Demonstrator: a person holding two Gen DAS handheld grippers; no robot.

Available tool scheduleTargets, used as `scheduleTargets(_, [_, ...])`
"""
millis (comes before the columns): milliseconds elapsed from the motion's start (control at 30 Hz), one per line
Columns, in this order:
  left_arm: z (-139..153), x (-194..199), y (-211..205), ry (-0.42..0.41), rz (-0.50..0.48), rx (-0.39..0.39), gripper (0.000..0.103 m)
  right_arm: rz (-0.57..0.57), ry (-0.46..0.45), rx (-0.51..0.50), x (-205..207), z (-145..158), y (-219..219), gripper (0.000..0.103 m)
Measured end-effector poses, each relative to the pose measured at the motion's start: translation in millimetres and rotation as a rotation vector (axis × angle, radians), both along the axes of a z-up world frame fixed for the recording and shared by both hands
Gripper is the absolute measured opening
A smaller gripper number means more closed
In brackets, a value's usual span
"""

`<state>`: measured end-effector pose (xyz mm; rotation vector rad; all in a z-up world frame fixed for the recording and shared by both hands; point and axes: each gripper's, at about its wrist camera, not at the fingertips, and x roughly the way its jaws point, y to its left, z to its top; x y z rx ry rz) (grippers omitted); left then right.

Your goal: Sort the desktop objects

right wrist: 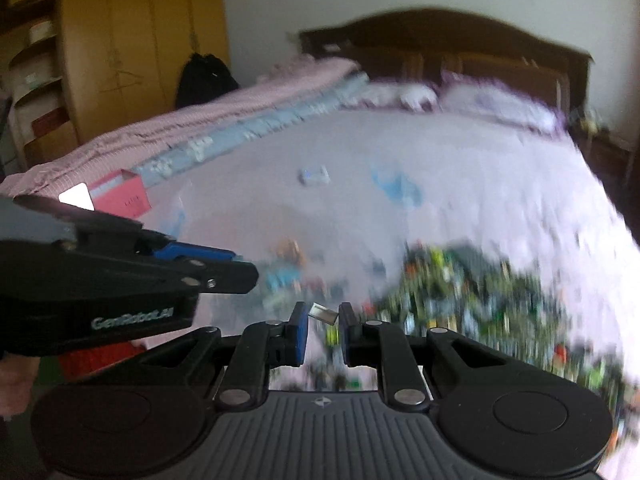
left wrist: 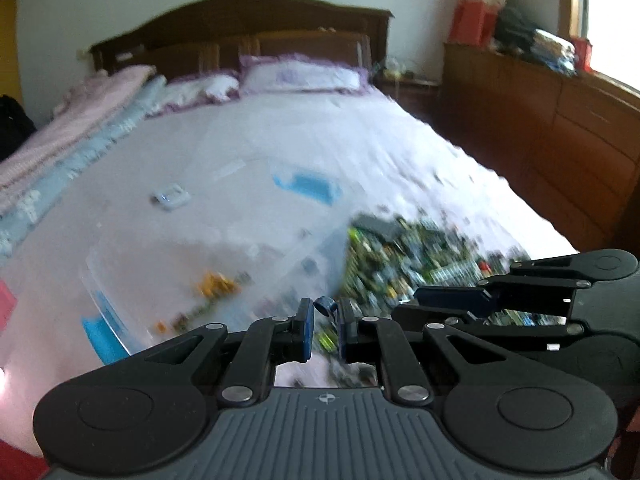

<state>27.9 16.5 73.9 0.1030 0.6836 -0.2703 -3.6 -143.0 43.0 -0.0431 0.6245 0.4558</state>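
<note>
the left gripper (left wrist: pixel 325 322) sits nearest, its blue pads (left wrist: pixel 306 328) clenched on a small dark blue piece (left wrist: pixel 325 306) held up at the tips; the right gripper (right wrist: pixel 324 326) pinches a small silvery piece (right wrist: pixel 322 313) the same way, the two tools side by side over the bed (left wrist: pixel 280 152); below and to the right lies a blurred pile of mostly green bits (left wrist: pixel 408 264); left of it a clear box (left wrist: pixel 192 264) with blue latches holds a few orange pieces (left wrist: pixel 214 284); farther up the sheet rests a small white item (left wrist: pixel 171 197); a pink box (right wrist: pixel 120 194) sits at the bed's left edge.
</note>
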Motion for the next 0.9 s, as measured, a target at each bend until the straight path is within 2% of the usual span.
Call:
scheduleTargets(200, [12.5,39.9,22.8,-0.016,0.068,0.016,0.014,0.045,-0.065,-0.009,43.9,24.5,23.8,0.017])
scheduleTargets(400, [5.5,64.3,39.0,0.01,0.115,0.012,0.015,0.067,-0.043,0.009,92.4,26.4,44.4,0.017])
scheduleTargets(600, [1.3,65.1,45.4,0.011,0.135,0.013,0.033,0.052,0.021,0.034,126.9,16.2,51.6,0.021])
scheduleTargets(767, [-2.3,65.8,50.7,0.012,0.152,0.014,0.044,0.035,0.003,0.036,121.4,16.4,43.5,0.024])
scheduleTargets(833, [-3.6,65.6,52.5,0.012,0.158,0.015,0.052,0.026,-0.003,0.04,115.2,17.0,37.3,0.025])
scheduleTargets(900, [-3.6,58.8,48.3,0.004,0.146,0.026,0.052,0.017,-0.002,0.042,105.3,15.8,29.6,0.026])
